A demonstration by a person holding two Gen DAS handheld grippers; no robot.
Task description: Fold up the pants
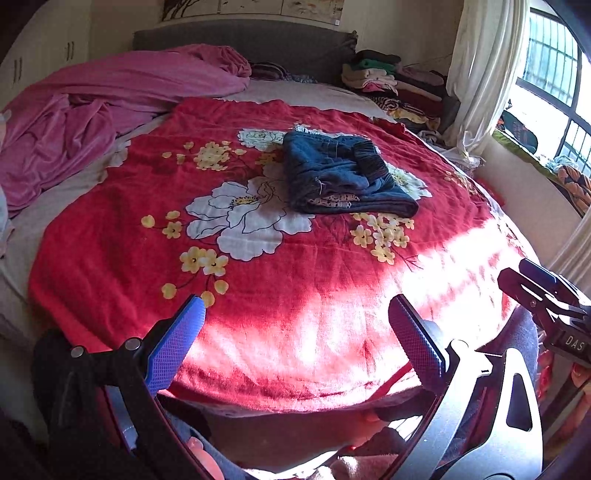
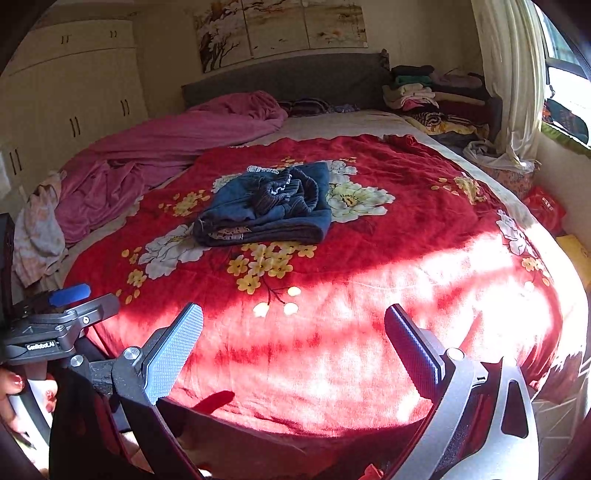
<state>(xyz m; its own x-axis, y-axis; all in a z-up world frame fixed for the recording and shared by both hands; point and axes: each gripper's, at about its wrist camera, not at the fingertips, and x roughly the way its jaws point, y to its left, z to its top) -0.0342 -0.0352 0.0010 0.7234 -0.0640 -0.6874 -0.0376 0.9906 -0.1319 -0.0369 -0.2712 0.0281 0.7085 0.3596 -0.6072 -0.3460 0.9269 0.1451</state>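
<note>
Denim pants lie in a compact folded bundle at upper centre of the frame, on the red blanket, so folding looks done. Left gripper and right gripper hover at the near blanket edge, well apart from the bundle, fingers spread and holding nothing, probably pulled clear.

We see a red fleece blanket printed with white and yellow flowers spread over the bed, its near part washed out by sunlight. A crumpled pink velvety cover lies along the left. Stacked folded clothes sit by the grey padded headboard, near a cream curtain. What seems a three-panel tree painting hangs above.
</note>
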